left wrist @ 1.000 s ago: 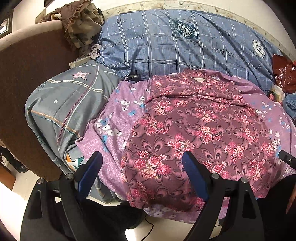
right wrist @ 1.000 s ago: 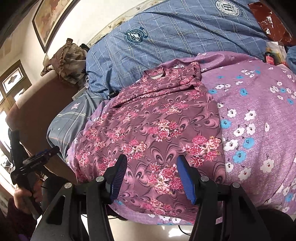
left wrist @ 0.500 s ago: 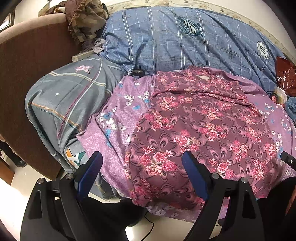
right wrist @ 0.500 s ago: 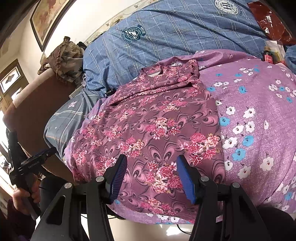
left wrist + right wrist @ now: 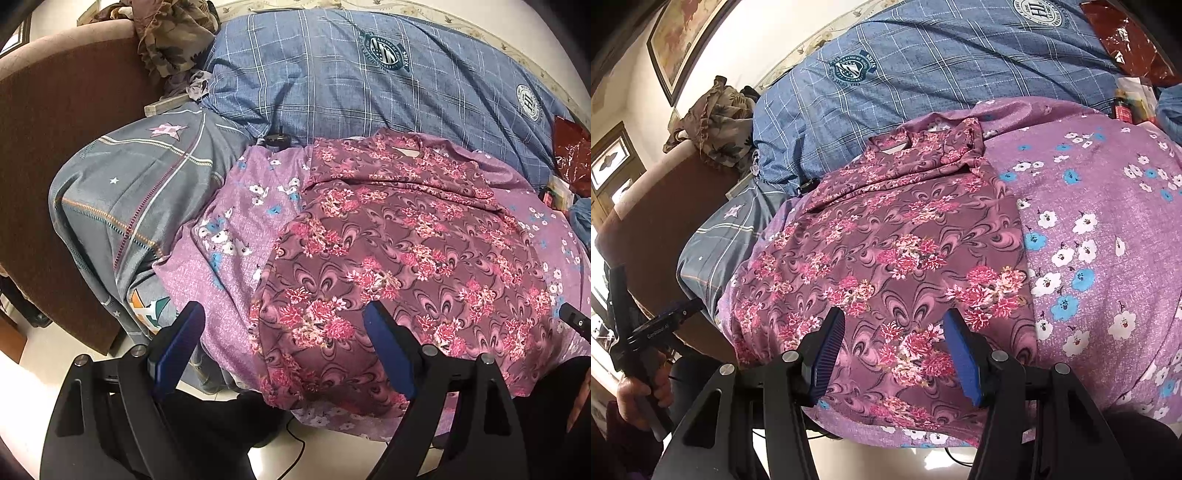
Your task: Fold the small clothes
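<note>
Maroon floral top (image 5: 399, 258), spread flat, neckline at far end, hem draping over near bed edge, sleeve folded in

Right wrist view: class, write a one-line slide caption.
Open right gripper hovers over a floral top spread on a purple flowered sheet.

One floral top (image 5: 399, 251), one purple sheet (image 5: 229, 258), two grippers

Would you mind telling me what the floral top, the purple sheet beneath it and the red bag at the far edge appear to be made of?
The floral top looks like thin, matte knit or soft woven fabric: it drapes limply with fine creases. The purple sheet seems a matte printed cotton-like cloth, lying smooth. The red bag looks like glossy plastic film, crinkled with bright highlights.
</note>
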Motion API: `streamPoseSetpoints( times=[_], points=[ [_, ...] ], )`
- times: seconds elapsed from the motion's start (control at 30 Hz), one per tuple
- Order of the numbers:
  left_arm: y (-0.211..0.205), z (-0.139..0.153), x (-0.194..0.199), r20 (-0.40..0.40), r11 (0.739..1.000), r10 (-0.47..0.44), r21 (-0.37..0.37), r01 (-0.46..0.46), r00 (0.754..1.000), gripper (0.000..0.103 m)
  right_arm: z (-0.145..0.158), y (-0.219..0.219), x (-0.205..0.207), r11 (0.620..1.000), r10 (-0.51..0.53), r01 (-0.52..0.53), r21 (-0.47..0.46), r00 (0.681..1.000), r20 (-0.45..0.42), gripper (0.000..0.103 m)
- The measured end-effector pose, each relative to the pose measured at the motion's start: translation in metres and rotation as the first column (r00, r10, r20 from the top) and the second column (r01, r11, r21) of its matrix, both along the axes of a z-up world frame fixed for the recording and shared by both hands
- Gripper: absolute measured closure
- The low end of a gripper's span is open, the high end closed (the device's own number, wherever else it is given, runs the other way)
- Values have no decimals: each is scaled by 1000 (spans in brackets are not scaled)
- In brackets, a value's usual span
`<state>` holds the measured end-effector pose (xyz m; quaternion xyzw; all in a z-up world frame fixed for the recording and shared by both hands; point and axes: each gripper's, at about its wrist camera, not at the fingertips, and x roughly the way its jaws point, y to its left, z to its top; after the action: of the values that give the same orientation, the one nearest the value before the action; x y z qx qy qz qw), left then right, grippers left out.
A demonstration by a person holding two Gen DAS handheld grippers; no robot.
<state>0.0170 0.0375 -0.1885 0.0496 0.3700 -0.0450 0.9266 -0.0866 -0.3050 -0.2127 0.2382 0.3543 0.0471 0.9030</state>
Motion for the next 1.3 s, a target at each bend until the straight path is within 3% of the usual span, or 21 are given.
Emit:
streamPoseSetpoints(
  times=[0.87,1.03,1.3],
  points=[
    [20,38,-17,98,998,23,-52,-18,995,15,-2,8,11,1000,0,-1,-11,1000,-14,45],
    [21,27,-14,64,998,11,-59,-7,998,15,-5,6,8,999,-5,3,-42,1000,-26,45],
    [56,-18,13,-46,996,51,-71,-54,998,15,-16,-18,-4,998,-59,57,-37,996,-72,45]
  ],
)
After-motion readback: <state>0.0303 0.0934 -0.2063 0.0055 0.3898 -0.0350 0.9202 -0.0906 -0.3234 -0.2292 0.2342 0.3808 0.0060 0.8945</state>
